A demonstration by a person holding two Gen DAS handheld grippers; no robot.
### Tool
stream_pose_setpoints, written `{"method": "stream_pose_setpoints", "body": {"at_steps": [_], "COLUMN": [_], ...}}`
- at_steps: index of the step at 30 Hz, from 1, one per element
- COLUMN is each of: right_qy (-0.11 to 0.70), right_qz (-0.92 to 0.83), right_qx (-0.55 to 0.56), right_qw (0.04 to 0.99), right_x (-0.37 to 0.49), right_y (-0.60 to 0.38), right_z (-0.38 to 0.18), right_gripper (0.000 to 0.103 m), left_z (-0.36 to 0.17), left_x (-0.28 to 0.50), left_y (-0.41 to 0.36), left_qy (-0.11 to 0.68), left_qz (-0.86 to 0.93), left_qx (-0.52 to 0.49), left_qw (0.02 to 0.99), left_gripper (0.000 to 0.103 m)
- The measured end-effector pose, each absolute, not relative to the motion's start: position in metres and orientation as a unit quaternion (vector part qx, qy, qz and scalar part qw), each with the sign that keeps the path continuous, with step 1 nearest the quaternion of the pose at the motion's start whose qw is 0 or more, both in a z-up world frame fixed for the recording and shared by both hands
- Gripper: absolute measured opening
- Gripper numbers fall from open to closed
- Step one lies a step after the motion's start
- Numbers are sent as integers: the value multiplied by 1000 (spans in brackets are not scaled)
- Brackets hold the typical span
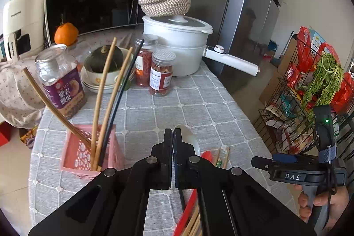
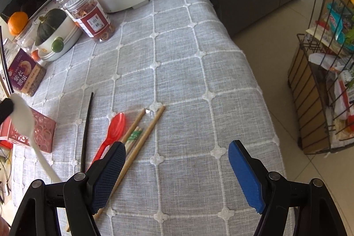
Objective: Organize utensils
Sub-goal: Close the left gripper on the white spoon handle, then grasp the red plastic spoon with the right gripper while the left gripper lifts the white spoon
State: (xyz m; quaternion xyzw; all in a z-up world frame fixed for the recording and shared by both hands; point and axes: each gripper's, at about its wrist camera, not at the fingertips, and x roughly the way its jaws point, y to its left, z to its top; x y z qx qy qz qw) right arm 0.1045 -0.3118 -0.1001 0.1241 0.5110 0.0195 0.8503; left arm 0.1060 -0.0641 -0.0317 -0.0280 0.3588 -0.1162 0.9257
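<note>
My left tongs [image 1: 172, 136] grip a white spoon [image 2: 22, 116] above the bench [image 2: 188, 81], beside the pink basket [image 1: 88, 154]. My right tongs [image 2: 177, 171] gape open over loose chopsticks [image 2: 141, 136].

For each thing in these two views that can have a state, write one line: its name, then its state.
left claw: shut on the white spoon
white spoon: lifted off the cloth
right claw: open, holding nothing
pink basket: upright, chopsticks standing in it
red spoon: lying on the cloth
black chopstick: lying on the cloth
white pot: lid on
front jar: capped, upright
</note>
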Motion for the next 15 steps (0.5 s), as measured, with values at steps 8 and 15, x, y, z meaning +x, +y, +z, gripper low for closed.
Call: {"method": "stream_pose_setpoints", "body": {"at_steps": [8, 15], "right_qy": [540, 544], "right_qz": [38, 69], "right_qx": [126, 131], "right_qw": [831, 826], "right_x": [119, 143], "right_y": [-277, -248], "right_z": [-115, -124], "right_gripper": [73, 49], "left_z": [-7, -8], "left_x": [80, 76], "left_y": [-23, 13], "left_qy": [339, 341], "left_qz": [-90, -80], "left_qx": [0, -15], "left_qw": [937, 936], "left_gripper": [0, 0]}}
